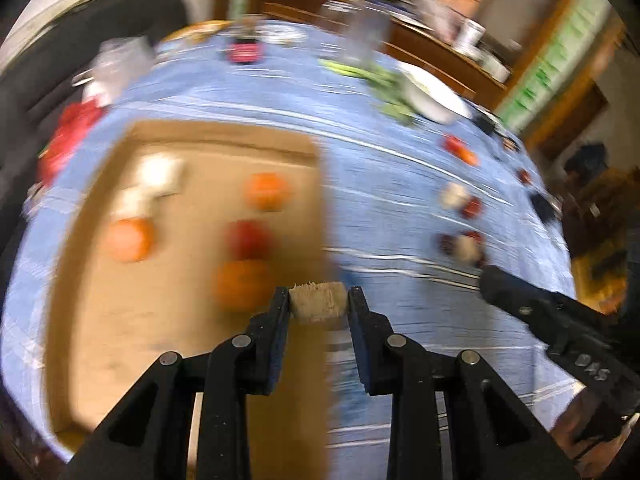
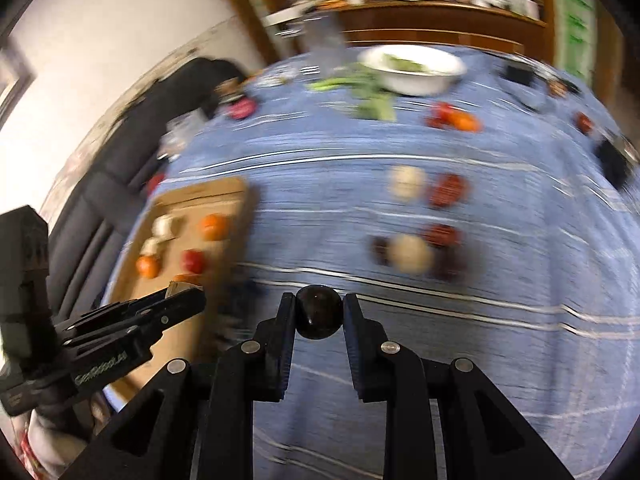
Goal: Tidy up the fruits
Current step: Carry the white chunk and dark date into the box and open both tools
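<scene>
**Both grippers carry a piece above the blue tablecloth**

The left gripper (image 1: pixel 319 307) is clamped on a pale, rough-textured chunk (image 1: pixel 316 302), held between its two pads over the right edge of a brown board (image 1: pixel 192 328). What kind of fruit the chunk is cannot be told. On the board lie three oranges (image 1: pixel 130 239), a red fruit (image 1: pixel 250 238) and two white pieces (image 1: pixel 160 174), all smeared by motion blur.

The right gripper (image 2: pixel 319 311) is clamped on a small dark round fruit (image 2: pixel 319 312), glossy and nearly black, above the striped blue tablecloth (image 2: pixel 480 360) to the right of the board. Farther out on the cloth sit two loose clusters of pale round pieces (image 2: pixel 410 254) and dark red ones (image 2: pixel 448 190), well apart from the board. Near the far edge stands a white bowl (image 2: pixel 412 70) with green vegetables (image 2: pixel 374 106) beside it, and a red and orange pair (image 2: pixel 454 118) lies to its right.
</scene>
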Available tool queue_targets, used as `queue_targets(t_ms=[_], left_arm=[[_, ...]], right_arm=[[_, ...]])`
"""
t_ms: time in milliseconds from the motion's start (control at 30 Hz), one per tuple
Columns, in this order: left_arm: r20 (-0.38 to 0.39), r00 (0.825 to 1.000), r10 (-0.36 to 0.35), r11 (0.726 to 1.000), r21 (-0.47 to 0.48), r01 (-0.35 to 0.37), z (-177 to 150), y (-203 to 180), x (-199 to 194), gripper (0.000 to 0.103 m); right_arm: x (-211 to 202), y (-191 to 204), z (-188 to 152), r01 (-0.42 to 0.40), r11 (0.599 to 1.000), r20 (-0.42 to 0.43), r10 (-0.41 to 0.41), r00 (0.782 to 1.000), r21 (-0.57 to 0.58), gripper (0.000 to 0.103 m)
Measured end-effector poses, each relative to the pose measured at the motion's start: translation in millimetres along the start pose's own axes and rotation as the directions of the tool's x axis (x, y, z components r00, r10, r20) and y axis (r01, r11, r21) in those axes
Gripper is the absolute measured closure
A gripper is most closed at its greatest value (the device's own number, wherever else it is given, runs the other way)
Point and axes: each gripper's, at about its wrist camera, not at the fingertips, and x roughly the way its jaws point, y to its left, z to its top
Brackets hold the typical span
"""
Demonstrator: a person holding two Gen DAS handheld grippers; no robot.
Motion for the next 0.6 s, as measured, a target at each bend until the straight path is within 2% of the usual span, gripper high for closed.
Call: queue_targets(t_ms=[133,233,433,600], left_arm=[[-0.008,0.995,0.099,0.993,-0.071,-0.099,-2.1,63.9,-4.9,0.075],[-0.041,0.993,0.114,0.988,-0.099,-0.118,0.5,94.1,0.4,0.075],[-0.082,0.991,0.108,0.99,-0.086,-0.115,6.2,120.0,15.1,0.075],[-0.092,0.994,0.061,0.995,-0.079,-0.068,13.5,126.1,19.8,0.073]], right_arm=[[28.9,49.0,3.4,-0.069,0.996,-0.057,0.065,0.996,-0.061,0.077],[57.8,80.5,0.6,-0.11,0.991,-0.122,0.099,0.988,-0.082,0.077],[110.6,127.0,-10.3,-0.1,0.983,-0.218,0.065,0.974,-0.157,0.077],[126.8,150.3,-13.3,-0.063,0.969,-0.209,0.012,0.978,-0.237,0.077]])
